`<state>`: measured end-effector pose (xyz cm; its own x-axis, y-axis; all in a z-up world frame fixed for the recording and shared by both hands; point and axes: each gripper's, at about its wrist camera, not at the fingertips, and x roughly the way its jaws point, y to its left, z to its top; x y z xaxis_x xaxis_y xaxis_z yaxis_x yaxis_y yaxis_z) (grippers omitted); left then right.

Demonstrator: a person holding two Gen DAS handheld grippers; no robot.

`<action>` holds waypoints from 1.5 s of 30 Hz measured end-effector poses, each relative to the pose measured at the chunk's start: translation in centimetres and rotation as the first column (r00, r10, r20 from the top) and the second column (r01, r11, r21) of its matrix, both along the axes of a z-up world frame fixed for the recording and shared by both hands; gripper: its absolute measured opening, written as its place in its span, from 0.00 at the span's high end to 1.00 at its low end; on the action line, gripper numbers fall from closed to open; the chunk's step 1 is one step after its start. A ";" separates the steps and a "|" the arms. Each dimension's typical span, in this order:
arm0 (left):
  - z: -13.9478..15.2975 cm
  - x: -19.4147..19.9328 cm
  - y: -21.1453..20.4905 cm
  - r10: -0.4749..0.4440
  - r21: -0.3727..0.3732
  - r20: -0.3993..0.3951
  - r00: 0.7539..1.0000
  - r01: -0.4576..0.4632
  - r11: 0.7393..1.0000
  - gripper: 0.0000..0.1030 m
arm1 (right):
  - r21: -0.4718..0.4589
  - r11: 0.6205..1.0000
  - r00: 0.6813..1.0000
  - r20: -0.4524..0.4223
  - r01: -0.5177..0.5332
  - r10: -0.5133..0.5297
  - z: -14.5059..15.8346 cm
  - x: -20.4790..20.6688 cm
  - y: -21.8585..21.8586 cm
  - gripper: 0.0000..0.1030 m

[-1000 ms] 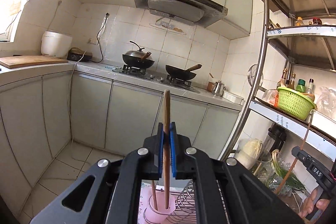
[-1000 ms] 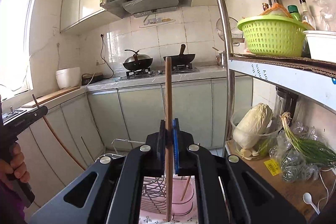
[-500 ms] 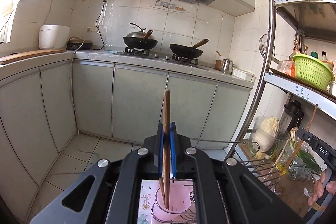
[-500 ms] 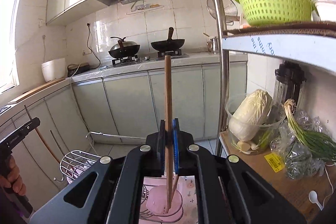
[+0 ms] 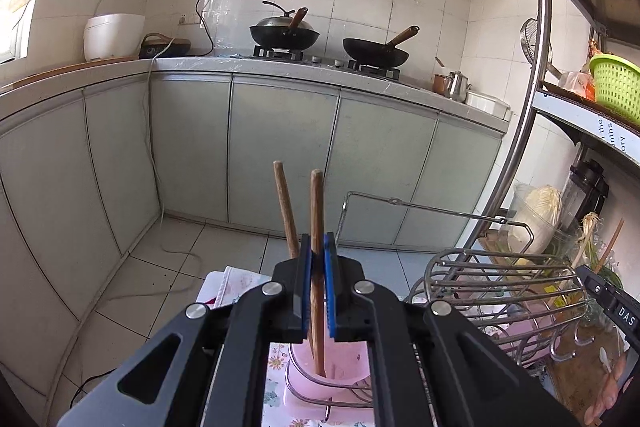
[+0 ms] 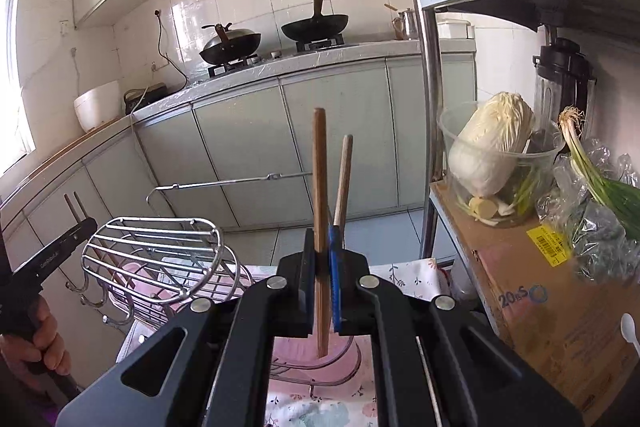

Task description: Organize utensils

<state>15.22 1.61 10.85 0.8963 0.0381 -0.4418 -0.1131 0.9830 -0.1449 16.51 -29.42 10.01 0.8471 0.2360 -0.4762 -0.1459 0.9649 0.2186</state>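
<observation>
Chopsticks: you had 1 clamped in each gripper. Your left gripper (image 5: 317, 287) was closed on a wooden chopstick (image 5: 317, 227), upright, its lower tip inside the pink cup (image 5: 352, 363) in the wire rack (image 5: 500, 291). A 2nd chopstick (image 5: 285, 207) leaned in that cup just left of it. Your right gripper (image 6: 322, 287) was clamped on another chopstick (image 6: 320, 179), tip over the same cup, with a lighter chopstick (image 6: 343, 183) standing just right of it. The rack sat on a floral cloth (image 6: 304, 411).
</observation>
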 end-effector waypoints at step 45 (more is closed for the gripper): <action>3.2 -10.3 -0.8 -0.073 0.029 0.074 0.995 0.071 0.997 0.61 | -0.023 0.998 0.997 0.040 -0.060 0.061 -0.3 -8.9 1.0 0.37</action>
<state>4.92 0.76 14.02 0.9278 -0.0171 -0.3726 -0.0314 0.9918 -0.1238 7.59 -28.44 9.72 0.8504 0.2773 -0.4471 -0.2122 0.9584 0.1908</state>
